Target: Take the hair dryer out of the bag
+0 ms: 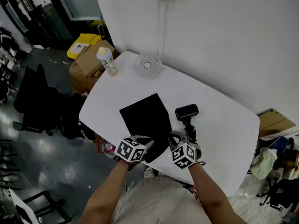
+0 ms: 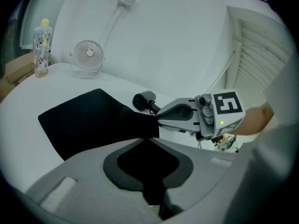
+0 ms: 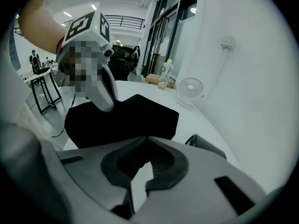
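A flat black bag (image 1: 145,119) lies in the middle of the white table (image 1: 224,125). Beside its right edge, outside the bag, the black hair dryer (image 1: 187,113) lies with its handle toward me. My left gripper (image 1: 150,140) is shut on the bag's near left corner, and black fabric fills its jaws in the left gripper view (image 2: 140,139). At the near right corner, my right gripper (image 1: 172,135) is shut on the bag's edge, with dark fabric between its jaws (image 3: 145,137). The hair dryer (image 2: 144,100) shows just beyond the right gripper (image 2: 160,120).
A small white desk fan (image 1: 147,65) and a clear bottle with a yellow cap (image 1: 107,60) stand at the table's far end, by the wall. Cardboard boxes (image 1: 88,62) and a dark chair (image 1: 35,101) are on the floor to the left.
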Available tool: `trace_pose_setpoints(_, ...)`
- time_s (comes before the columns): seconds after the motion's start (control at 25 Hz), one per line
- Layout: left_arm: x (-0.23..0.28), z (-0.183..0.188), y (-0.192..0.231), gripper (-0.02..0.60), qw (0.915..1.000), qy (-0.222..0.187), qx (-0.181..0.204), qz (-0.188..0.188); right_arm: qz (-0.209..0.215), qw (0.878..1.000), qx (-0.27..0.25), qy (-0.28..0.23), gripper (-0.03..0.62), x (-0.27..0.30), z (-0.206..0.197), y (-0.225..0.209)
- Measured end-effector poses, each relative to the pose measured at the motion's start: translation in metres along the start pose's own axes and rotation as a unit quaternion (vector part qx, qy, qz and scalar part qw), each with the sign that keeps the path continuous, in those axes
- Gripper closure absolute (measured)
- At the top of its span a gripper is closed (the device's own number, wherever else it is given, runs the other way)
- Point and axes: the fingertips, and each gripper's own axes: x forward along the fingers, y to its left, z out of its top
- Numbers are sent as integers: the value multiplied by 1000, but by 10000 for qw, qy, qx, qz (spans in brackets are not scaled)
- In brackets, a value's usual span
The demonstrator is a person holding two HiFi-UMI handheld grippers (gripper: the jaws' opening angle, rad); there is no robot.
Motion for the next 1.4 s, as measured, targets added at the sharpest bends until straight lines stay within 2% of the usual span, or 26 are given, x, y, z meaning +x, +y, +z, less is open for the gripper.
trace_pose_setpoints(0.16, 1, -3, -3, 553, 10000, 23, 48, -46, 107, 9996, 215, -136, 571, -13, -2, -3)
trace_pose_setpoints(0.28, 1, -6, -10, 438, 9998, 77, 118, -166, 142, 9991, 334, -199, 571, -25, -7, -6)
trace_pose_setpoints(0.4, -1, -10, -19, 400, 9994, 85, 240, -253, 161, 9988, 419, -207, 571, -34, -17, -7)
trace_pose_setpoints(0.6, -6, -17, -31, 391, 9993, 13, 265, -277, 164, 9986, 449, -225, 571, -42, -37, -2)
trace_pose_setpoints(0.72, -5, -28, -28, 391, 9996, 21, 148, -228, 152, 9997, 123, -142, 571, -43, -50, 6)
trace_pose_setpoints(0.88, 2, -40, -9, 391, 9998, 125, -123, 29, 129, 9997, -208, 11, 571, -43, -66, 17)
trace_pose_setpoints(1.12, 14, -59, 14, 393, 9975, 323, -493, 390, 226, 9997, 83, 40, 571, -51, -86, 28)
trace_pose_setpoints(1.4, 21, -68, 17, 393, 9966, 447, -526, 450, 310, 9988, 354, 102, 571, -67, -107, 37)
